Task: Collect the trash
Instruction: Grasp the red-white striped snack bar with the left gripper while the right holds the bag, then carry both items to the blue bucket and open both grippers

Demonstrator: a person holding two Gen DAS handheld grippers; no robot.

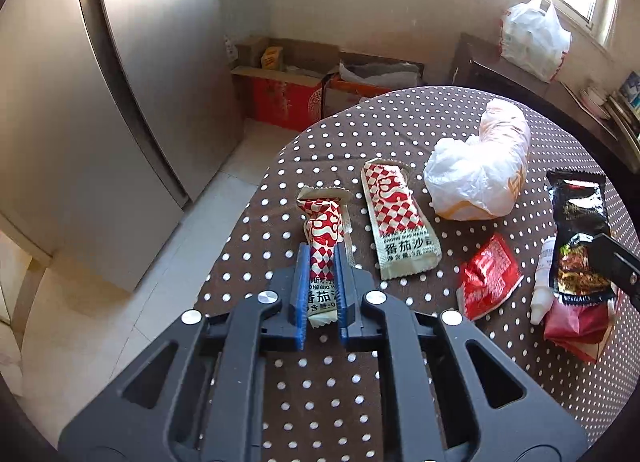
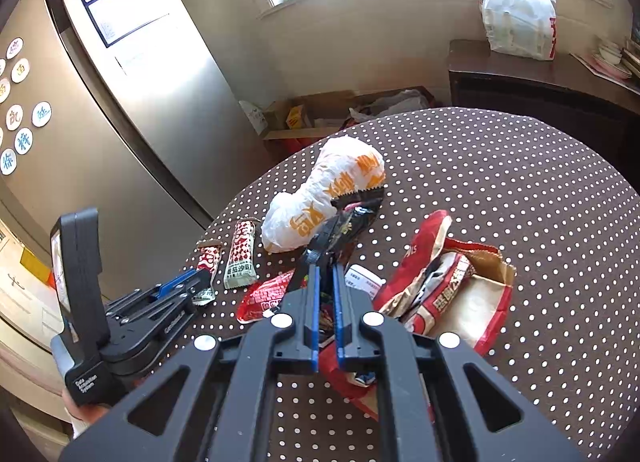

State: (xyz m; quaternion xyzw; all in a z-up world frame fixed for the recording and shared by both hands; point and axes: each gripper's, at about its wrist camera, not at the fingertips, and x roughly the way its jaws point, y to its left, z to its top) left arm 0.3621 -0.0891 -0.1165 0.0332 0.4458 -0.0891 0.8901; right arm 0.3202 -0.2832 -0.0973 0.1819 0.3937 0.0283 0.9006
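My left gripper (image 1: 321,258) is shut on a crumpled red-and-white ketchup sachet (image 1: 320,234) that lies on the dotted tablecloth (image 1: 320,382). A flat second sachet (image 1: 400,222) rests just to its right. In the right wrist view my right gripper (image 2: 326,266) is shut on a black snack wrapper (image 2: 348,222), held above a torn red paper bag (image 2: 452,294). Between the two grippers lie a crumpled red wrapper (image 2: 264,296) and, further back, a white plastic bag with orange print (image 2: 320,198). The left gripper (image 2: 200,278) shows at the table's left edge.
The round table's edge (image 1: 248,206) drops to a tiled floor on the left, beside a steel fridge (image 1: 140,62). Open cardboard boxes (image 1: 288,82) stand against the far wall. A dark cabinet (image 2: 540,86) behind the table carries a full white shopping bag (image 2: 520,18).
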